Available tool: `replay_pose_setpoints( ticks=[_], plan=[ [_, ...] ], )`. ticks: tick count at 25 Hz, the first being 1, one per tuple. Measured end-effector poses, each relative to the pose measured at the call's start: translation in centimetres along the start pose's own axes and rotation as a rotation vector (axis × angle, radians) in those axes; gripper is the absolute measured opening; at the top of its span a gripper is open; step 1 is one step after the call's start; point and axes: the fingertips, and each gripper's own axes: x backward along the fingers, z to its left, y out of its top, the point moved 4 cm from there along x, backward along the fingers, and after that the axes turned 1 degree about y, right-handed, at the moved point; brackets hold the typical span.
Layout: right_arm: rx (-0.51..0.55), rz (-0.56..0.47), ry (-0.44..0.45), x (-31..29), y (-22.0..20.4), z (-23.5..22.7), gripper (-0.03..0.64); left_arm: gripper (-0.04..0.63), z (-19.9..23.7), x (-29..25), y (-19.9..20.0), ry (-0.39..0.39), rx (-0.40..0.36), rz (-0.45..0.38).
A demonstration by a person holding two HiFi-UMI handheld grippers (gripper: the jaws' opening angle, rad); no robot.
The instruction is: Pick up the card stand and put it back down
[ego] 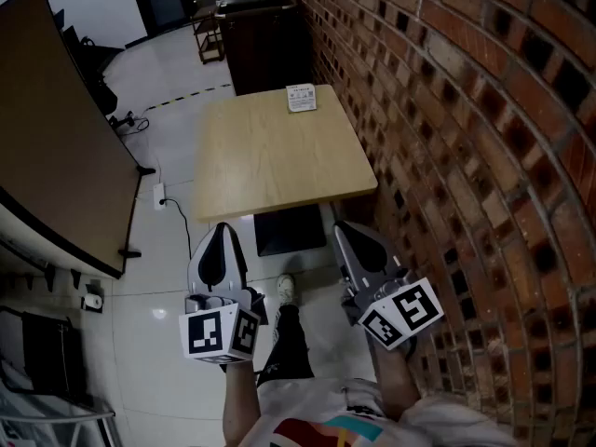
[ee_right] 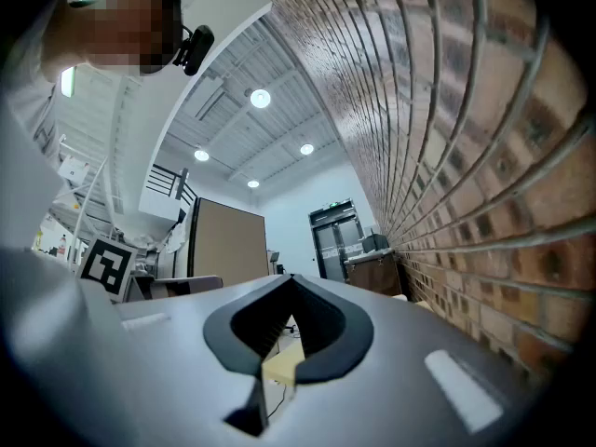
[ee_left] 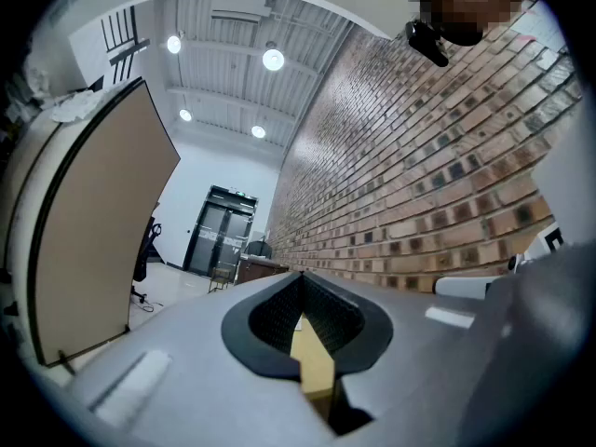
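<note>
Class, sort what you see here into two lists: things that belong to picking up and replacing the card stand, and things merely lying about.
Belongs to the job: card stand, table, left tool, right tool.
Just lying about: dark cabinet, wooden chair, big brown board, floor cables.

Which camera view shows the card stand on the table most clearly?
The head view. There the card stand sits in full view at the far edge of the table, beside the brick wall. Both gripper views show only a sliver of tabletop past their own jaws; the stand cannot be made out in them.
</note>
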Motion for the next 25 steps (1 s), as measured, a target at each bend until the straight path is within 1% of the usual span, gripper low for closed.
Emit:
replay_pose_setpoints(
  ticks=[3, 6, 9, 11, 14, 16, 21, 25],
  plan=[
    [0.002, -0.008, -0.022, -9.0, -0.4, -5.2, 0.0, 0.005, 3.7, -9.7, -0.3, -0.014, 0.002, 0.004],
    [0.026, -0.021, -0.065, -17.5, 0.3, -9.8, 0.0, 0.005, 7.1, -18.8, 0.6, -0.051, -0.005, -0.001],
    [0.036, -0.026, -0.1, -23.8, 1.2, -13.5, 0.0, 0.005, 9.9, -26.6, 2.1, -0.05, -0.008, -0.036],
    [0.032, -0.002, -0.111, -26.8, 0.7, -15.6, 0.0, 0.005, 11.4, -30.2, 1.7, -0.034, -0.003, -0.021],
    [0.006, 0.047, -0.144, -28.9, -1.1, -18.5, 0.0, 0.005, 12.5, -33.1, -0.1, -0.018, 0.013, 0.028],
    [0.0, 0.086, -0.153, -30.0, -2.4, -19.9, 0.0, 0.005, 13.1, -34.3, -0.8, -0.007, 0.02, 0.045],
    [-0.01, 0.18, -0.159, -32.2, -6.0, -22.0, 0.0, 0.005, 15.1, -36.9, -2.0, 0.033, 0.044, 0.048],
    [-0.021, 0.196, -0.166, -33.8, -7.3, -24.4, 0.0, 0.005, 15.1, -38.8, -2.2, 0.04, 0.022, 0.053]
  ],
)
